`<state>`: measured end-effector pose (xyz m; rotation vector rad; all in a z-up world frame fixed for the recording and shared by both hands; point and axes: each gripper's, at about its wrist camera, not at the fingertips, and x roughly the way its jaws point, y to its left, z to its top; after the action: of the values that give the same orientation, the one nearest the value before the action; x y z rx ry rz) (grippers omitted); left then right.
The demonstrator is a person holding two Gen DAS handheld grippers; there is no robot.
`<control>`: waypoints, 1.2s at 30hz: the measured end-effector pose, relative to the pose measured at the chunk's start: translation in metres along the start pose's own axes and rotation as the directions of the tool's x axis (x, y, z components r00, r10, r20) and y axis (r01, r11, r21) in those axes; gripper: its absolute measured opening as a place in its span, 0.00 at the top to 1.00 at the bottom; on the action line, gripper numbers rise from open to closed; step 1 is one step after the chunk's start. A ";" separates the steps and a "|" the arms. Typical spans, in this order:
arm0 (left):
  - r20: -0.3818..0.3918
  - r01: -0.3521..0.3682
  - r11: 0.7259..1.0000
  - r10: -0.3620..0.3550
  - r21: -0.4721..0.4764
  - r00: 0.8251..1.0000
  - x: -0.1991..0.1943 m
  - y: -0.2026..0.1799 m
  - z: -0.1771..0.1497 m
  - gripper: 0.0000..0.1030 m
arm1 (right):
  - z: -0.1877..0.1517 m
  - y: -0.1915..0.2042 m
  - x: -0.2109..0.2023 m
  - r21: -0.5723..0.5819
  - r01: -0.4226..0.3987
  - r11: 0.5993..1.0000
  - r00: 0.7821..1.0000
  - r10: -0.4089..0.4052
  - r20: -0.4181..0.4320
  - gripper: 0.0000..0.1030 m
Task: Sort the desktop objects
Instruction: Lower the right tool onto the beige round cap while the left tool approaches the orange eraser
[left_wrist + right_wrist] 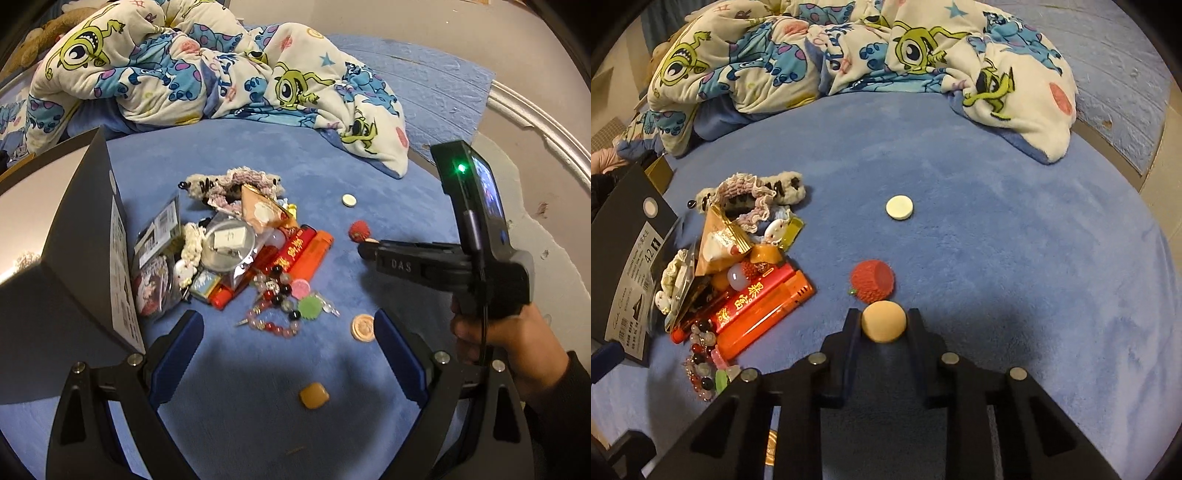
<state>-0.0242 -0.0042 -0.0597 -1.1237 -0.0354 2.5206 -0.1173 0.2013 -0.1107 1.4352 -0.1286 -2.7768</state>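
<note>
- The right gripper [884, 323] is seen at the lower centre of the right wrist view, its fingers [849, 332] drawn in close on a small tan round piece [884, 321], which is pinched between them.
- A red knitted ball [872, 282] lies on the blue bed cover [1015, 240] just beyond the tan piece, touching or nearly touching it; which cannot be told.
- A white round disc [899, 208] rests alone on the cover, further up the frame and well apart from the ball.
- The left gripper [288, 354] is seen at the bottom of the left wrist view with its fingers [184, 350] spread wide and nothing held between them.
- A copper-coloured coin [363, 327] lies just beside the right-hand finger, and a tan square piece [314, 396] lies on the cover between the two fingers, lower in the frame.
- The heap of small objects is found at centre left of the left wrist view: an orange lighter [317, 254], a red lighter [291, 253], a bead bracelet [275, 325], a green serrated disc [310, 308] and a crocheted scrunchie [240, 184].
- A dark box [74, 258] stands at the left edge, touching the heap.
- A cartoon-printed quilt [184, 62] is bunched across the top of the frame.
</note>
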 end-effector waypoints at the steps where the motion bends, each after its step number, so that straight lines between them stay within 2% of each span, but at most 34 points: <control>1: 0.003 0.001 1.000 -0.001 0.004 1.000 -0.001 -0.001 -0.002 0.09 | 0.000 0.000 0.000 0.001 -0.004 1.000 1.000 0.004 0.001 0.76; 7: 0.002 0.047 0.999 -0.047 -0.013 0.999 0.000 -0.003 -0.010 0.09 | -0.002 -0.004 -0.006 0.029 -0.026 0.999 1.000 0.026 0.001 0.76; 11: -0.050 0.024 0.999 -0.026 -0.042 0.998 0.012 0.002 -0.019 0.09 | -0.005 -0.009 -0.008 0.046 -0.045 0.998 0.999 0.045 0.003 0.76; 14: -0.076 0.041 0.997 -0.046 -0.059 0.996 0.018 0.003 -0.026 0.09 | -0.006 -0.011 -0.010 0.051 -0.054 0.997 0.999 0.053 0.004 0.76; 19: -0.104 0.058 0.998 -0.059 -0.015 0.993 0.029 -0.007 -0.038 0.10 | -0.006 -0.011 -0.011 0.059 -0.063 0.996 0.998 0.063 0.005 0.76; 24: -0.088 0.030 0.999 -0.028 0.023 0.996 0.037 -0.013 -0.048 0.16 | -0.007 -0.013 -0.013 0.067 -0.075 0.995 0.997 0.074 0.007 0.76; 27: -0.038 0.017 0.999 -0.015 0.039 0.999 0.036 -0.015 -0.056 0.16 | -0.008 -0.015 -0.016 0.073 -0.078 0.994 0.997 0.077 0.011 0.76; 32: -0.041 0.007 0.999 -0.005 0.040 0.999 0.036 -0.016 -0.054 0.16 | -0.009 -0.014 -0.021 0.072 -0.089 0.993 0.996 0.088 0.018 0.76; 33: -0.038 -0.004 0.999 0.005 0.038 0.999 0.035 -0.015 -0.054 0.22 | -0.010 -0.014 -0.022 0.070 -0.091 0.993 0.996 0.089 0.020 0.76; 34: -0.035 -0.023 0.999 0.024 0.029 0.999 0.034 -0.014 -0.054 0.36 | -0.010 -0.014 -0.023 0.071 -0.093 0.993 0.996 0.092 0.022 0.76; 35: -0.029 -0.049 0.999 0.049 0.014 0.998 0.032 -0.011 -0.054 0.45 | -0.010 -0.014 -0.024 0.073 -0.096 0.993 0.995 0.094 0.023 0.76; 36: -0.022 -0.088 0.996 0.088 -0.018 0.996 0.030 -0.005 -0.053 0.66 | -0.010 -0.015 -0.025 0.076 -0.098 0.992 0.995 0.097 0.024 0.76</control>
<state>-0.0029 0.0042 -0.1162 -1.1844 -0.0047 2.5900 -0.0942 0.2165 -0.0971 1.3765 -0.3016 -2.7366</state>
